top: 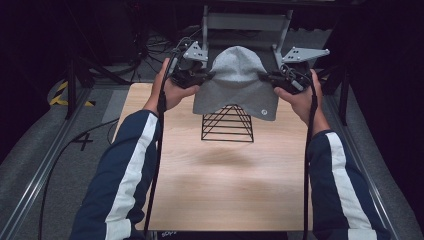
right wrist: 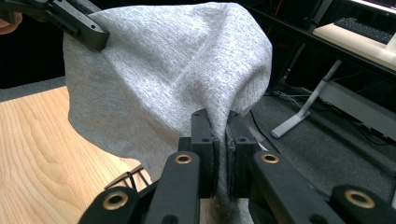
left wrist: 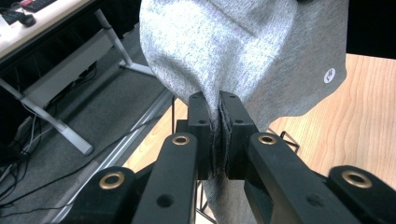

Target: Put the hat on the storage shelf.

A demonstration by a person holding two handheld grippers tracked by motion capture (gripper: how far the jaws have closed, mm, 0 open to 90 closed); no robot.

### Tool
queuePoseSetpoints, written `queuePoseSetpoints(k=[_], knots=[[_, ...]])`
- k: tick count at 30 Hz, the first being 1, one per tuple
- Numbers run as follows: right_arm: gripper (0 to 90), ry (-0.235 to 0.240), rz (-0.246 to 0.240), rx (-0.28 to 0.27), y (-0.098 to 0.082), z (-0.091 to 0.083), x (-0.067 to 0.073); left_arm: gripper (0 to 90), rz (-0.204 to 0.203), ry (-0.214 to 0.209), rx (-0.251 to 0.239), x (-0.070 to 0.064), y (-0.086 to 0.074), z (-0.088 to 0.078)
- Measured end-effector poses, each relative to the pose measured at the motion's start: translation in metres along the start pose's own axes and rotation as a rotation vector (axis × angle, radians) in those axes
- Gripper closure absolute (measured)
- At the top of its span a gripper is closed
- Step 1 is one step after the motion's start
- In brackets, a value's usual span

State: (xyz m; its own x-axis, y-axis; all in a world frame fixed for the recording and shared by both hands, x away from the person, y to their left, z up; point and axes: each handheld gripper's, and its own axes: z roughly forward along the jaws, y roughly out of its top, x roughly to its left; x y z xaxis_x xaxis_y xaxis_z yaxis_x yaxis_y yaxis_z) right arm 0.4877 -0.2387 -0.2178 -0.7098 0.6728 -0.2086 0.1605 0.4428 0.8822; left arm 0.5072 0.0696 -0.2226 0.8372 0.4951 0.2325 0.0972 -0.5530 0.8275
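Observation:
A grey knit beanie (top: 236,80) with a small round white badge hangs in the air over a black wire pyramid stand (top: 227,125); its lower rim drapes across the stand's tip. My left gripper (top: 207,76) is shut on the beanie's left edge, and my right gripper (top: 263,76) is shut on its right edge. In the left gripper view the fabric of the beanie (left wrist: 243,51) is pinched between the closed jaws of my left gripper (left wrist: 219,100). The right gripper view has the beanie (right wrist: 163,74) bunched between the jaws of my right gripper (right wrist: 218,119), with the other gripper at the top left.
The wooden table (top: 225,185) stretches toward me in front of the stand. Grey carpet, metal rails and cables run along both sides. A metal frame (top: 246,22) stands behind the table's far edge.

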Motion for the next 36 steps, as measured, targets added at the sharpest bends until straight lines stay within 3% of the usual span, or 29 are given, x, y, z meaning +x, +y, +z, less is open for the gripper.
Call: queuePoseSetpoints(k=[10,21,36], knots=[[84.7,0.014,0.003,0.035,-0.017,0.015,0.002,84.7,-0.010,-0.005,0.038,-0.001,-0.020,0.018],[84.7,0.044,-0.005,0.104,-0.046,0.036,0.012,84.6,-0.020,-0.018,0.100,-0.008,-0.051,0.039],[84.7,0.084,0.023,0.173,-0.088,0.057,0.020,84.5,-0.050,-0.051,0.138,-0.019,-0.087,0.064]])
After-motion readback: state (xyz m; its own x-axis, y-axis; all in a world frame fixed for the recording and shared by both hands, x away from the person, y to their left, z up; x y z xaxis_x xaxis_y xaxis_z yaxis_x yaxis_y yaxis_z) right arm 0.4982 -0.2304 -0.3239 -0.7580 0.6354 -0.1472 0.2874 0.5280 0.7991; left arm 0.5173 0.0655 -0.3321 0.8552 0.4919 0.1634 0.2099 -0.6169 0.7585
